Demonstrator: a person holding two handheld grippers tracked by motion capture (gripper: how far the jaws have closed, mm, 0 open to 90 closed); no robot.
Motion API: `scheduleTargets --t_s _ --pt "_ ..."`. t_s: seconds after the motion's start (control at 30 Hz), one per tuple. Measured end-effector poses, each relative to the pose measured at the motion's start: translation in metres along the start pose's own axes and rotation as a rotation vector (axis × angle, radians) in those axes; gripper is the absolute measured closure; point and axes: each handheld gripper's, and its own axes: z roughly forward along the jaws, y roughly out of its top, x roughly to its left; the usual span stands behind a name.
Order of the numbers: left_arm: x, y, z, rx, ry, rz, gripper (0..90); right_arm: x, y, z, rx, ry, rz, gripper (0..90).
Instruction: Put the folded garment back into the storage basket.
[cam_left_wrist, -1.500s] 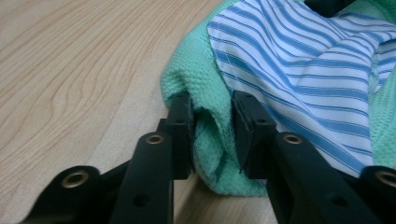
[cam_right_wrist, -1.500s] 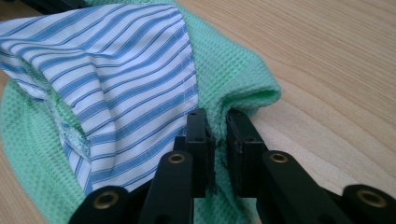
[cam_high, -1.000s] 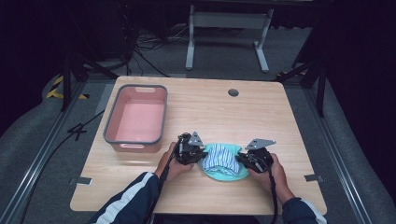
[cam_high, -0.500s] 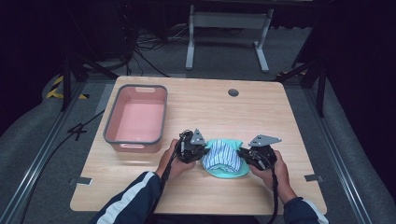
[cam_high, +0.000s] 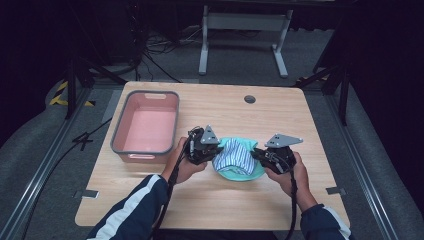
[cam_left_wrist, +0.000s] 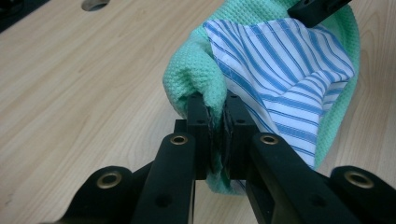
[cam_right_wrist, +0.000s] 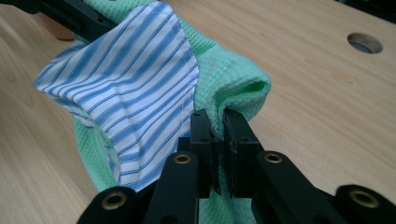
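We've got the left gripper (cam_left_wrist: 218, 123) clamped tight on one edge of the green cloth (cam_left_wrist: 191, 74), waffle-knit fabric bunched between the pads, w/ the blue-striped cloth (cam_left_wrist: 285, 79) folded inside it and pinched along too. Our right gripper (cam_right_wrist: 218, 135) is closed on the opposite edge of the same green cloth (cam_right_wrist: 233, 77), striped cloth (cam_right_wrist: 126, 79) draped just beside the jaws. From the high view, left gripper (cam_high: 212, 150) & right gripper (cam_high: 257, 155) sit either side of the bundle, green cloth (cam_high: 240, 172) slung between them w/ striped cloth (cam_high: 232, 152) on top, near the front-middle of the wooden table (cam_high: 300, 120). Can't tell if the lowest part of the bundle touches the tabletop. Pink bin (cam_high: 146, 123) stands to the left, just beside our left hand (cam_high: 182, 167), apart from the cloth. Round cable hole (cam_high: 249, 99) is farther back on the table, well apart from the grippers
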Motion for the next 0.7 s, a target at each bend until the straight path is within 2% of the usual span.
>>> scheduleTargets --t_s 0.4,0.63,0.7 --pt "0.014 0.014 -0.030 -0.011 0.048 0.028 83.5 0.005 0.034 -0.008 -0.052 -0.003 -0.039 83.3" --pt "0.027 0.012 -0.055 -0.025 0.096 0.018 83.4 0.014 0.061 -0.005 -0.073 0.003 -0.075 83.3" --pt "0.029 0.012 -0.059 -0.027 0.098 0.015 83.4 0.017 0.070 -0.003 -0.078 0.007 -0.086 83.3"
